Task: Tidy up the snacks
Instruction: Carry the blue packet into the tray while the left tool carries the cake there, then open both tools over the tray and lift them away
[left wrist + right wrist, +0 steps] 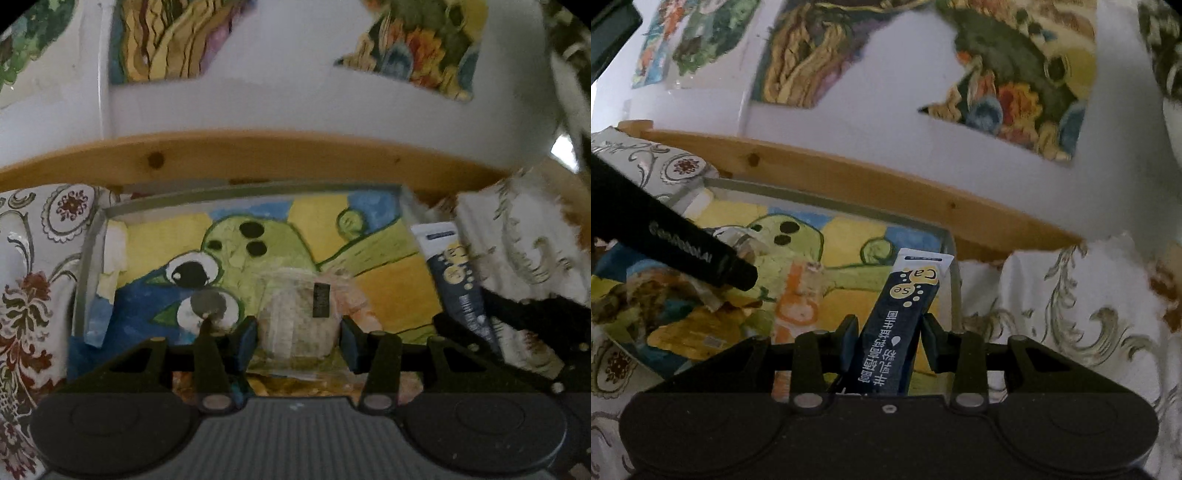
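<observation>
The left gripper [298, 334] has its jaws clamped on one see-through snack pack [295, 314], low over the painted tray [388, 295]. The right gripper [889, 341] has its jaws closed on one dark blue stick pack [901, 325] with yellow dots. That pack stands tilted at the right near corner of the tray, its white top leaning on the right wall.

In the right view, the black body of the left gripper crosses the left part of the tray and hides some of it. Under it lies one crinkled wrapper [646, 299].

The tray shows a green creature with big eyes. It sits on a flower-print cloth [1071, 314]. Past it runs one wooden rail [258, 155], then a white wall [277, 107] with several paintings.
</observation>
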A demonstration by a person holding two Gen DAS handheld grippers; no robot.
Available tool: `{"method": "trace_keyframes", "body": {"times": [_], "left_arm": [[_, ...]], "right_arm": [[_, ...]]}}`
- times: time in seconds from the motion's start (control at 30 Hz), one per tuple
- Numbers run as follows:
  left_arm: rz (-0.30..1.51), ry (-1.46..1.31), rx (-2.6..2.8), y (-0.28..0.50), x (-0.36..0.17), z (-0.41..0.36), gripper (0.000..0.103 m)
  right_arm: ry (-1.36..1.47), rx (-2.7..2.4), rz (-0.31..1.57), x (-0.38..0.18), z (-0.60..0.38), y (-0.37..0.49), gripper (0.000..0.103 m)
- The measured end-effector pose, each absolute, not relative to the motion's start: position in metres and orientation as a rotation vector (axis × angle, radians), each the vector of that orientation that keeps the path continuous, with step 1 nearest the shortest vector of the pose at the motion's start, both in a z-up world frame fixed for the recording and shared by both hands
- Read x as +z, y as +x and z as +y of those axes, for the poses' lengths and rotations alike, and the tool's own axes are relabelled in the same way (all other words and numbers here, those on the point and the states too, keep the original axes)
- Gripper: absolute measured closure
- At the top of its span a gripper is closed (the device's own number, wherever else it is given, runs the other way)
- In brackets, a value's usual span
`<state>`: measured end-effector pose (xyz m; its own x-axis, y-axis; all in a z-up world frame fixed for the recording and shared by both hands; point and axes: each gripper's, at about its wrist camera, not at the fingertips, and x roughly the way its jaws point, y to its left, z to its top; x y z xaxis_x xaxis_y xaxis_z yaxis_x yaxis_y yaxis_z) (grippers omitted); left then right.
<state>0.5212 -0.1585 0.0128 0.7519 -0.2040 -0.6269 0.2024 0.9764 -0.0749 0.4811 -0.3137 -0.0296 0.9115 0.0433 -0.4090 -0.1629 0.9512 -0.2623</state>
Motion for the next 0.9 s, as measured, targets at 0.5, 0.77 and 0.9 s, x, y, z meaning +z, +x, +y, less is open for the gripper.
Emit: {"method": "trace_keyframes", "body": {"times": [0.5,0.77,0.9], "left_arm": [[0.706,-0.024,-0.180,0.530,0.003,-0.169,0.051],[0.708,-0.047,-0.181,0.529,0.004,-0.168,0.029],[0.660,-0.100,-0.174,0.522,0.013,-0.160,0.015]], "right_arm": [[-0.309,0.114,0.463,-0.042,-0.309,0.488,0.062],[-0.305,0.092,0.448,-0.039,-0.312,0.486,0.042],[-0.283,0.080,0.409,-0.029,-0.318,0.474,0.021]]}}
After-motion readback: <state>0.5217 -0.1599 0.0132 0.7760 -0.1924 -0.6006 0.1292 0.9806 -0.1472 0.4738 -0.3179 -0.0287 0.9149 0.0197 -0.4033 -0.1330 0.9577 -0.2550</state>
